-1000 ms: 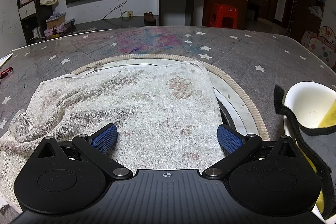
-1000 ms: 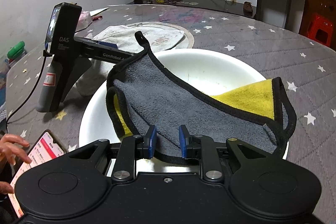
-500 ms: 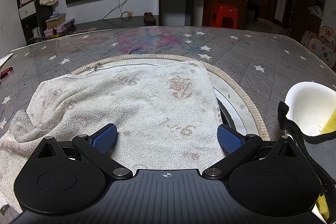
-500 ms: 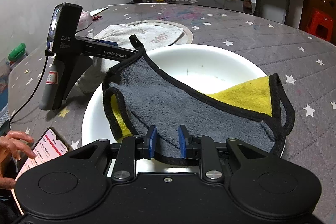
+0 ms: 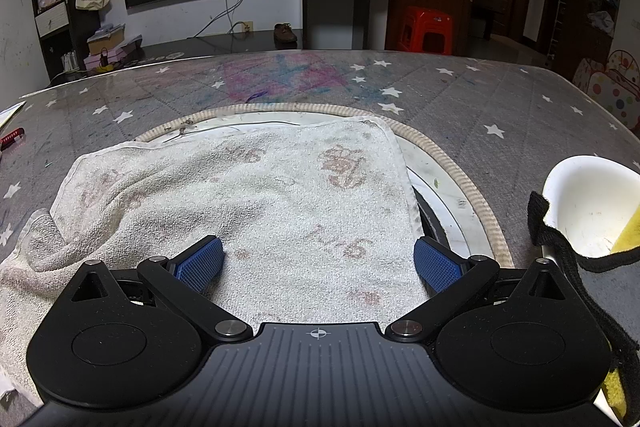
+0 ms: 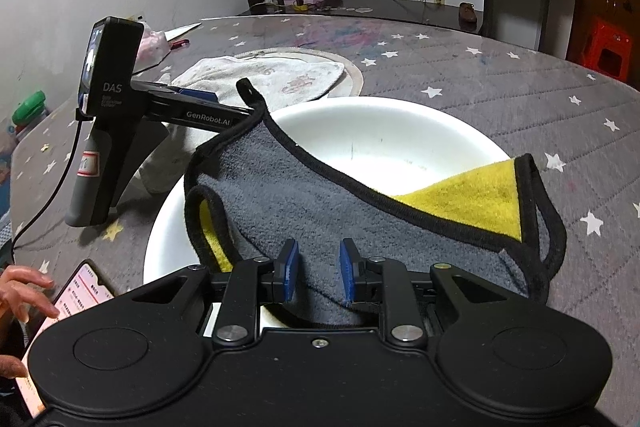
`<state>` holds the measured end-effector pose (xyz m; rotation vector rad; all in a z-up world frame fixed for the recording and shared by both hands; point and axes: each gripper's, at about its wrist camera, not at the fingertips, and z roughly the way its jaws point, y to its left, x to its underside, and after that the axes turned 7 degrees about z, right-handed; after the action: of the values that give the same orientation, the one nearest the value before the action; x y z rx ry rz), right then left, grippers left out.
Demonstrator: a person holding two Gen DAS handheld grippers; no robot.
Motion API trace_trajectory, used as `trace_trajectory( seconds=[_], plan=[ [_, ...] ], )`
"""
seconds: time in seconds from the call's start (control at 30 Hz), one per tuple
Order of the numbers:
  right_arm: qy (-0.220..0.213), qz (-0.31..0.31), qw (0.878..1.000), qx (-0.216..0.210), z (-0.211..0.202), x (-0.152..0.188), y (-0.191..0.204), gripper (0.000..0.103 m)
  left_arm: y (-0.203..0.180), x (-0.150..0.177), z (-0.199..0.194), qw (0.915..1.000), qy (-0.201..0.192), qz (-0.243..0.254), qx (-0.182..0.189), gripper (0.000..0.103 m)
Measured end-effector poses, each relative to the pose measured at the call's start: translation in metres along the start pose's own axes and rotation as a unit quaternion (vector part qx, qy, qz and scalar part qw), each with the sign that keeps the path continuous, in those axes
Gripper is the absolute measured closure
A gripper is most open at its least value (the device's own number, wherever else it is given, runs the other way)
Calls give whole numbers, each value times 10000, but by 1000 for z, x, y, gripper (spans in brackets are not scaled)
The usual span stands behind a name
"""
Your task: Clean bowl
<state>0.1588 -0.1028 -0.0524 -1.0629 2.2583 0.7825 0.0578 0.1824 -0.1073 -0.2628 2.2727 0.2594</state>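
Gripping grey/yellow cloth (image 6: 288, 203): R gripper (image 6: 318, 273), cloth now sunk lower over white bowl (image 6: 384, 143) on table – wiping about to begin. L gripper (image 5: 318, 261) wide open, parked on towel (image 5: 248, 195), unmoved

Soft overhead room light falls evenly, dim toward the back doorway; both views are sharp, without motion blur. Faint glare sits on the table (image 5: 460, 95) beyond the tongs, and fisheye bending curves every edge.

Your right gripper (image 6: 319, 275) pinches the grey-and-yellow cloth (image 6: 320, 203) draped over the white bowl (image 6: 384, 135). Far left, your other gripper (image 6: 108, 131) stands on the table (image 6: 520, 83).
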Motion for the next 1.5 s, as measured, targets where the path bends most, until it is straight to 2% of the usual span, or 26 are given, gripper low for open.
trace_trajectory(
  seconds=[0.67,1.3,1.4,1.5],
  plan=[
    [-99,18,9999,0,11,-11,-2,78,0,0,0,10000,-1,0,0,0],
    [-109,-53,9997,192,8,-8,-3,79,0,0,0,10000,0,0,0,0],
    [-124,-40,9995,282,7,-7,-5,81,0,0,0,10000,0,1,0,0],
    [-152,-103,9991,378,7,-7,-4,89,0,0,0,10000,-1,0,1,0]
  ],
)
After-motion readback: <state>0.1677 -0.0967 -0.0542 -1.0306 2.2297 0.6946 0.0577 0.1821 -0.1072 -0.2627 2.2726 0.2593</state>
